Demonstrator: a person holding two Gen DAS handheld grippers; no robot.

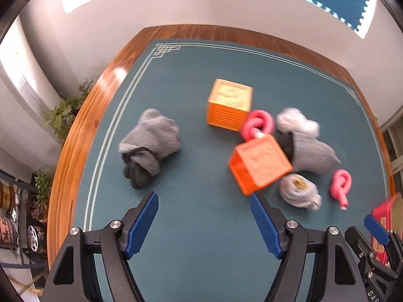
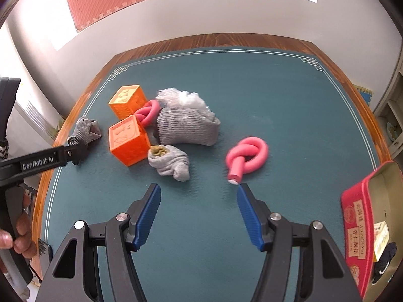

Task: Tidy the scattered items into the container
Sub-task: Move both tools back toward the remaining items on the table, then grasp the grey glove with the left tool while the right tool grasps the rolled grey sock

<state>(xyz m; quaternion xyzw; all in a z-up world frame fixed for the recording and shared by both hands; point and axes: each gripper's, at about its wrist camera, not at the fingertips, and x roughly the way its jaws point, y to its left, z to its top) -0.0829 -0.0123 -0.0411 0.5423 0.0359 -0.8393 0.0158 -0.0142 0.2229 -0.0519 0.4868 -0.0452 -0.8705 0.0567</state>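
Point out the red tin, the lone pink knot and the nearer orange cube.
red tin [image 2: 352, 229]: right wrist view, its red side wall.
lone pink knot [image 2: 248, 154]: right wrist view, its looped middle.
nearer orange cube [image 2: 127, 136]: right wrist view, its embossed top.

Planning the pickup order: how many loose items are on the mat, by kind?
Orange blocks: 2
Pink knotted foam tubes: 2
Grey sock bundles: 3
Crumpled clear plastic: 1
Total: 8
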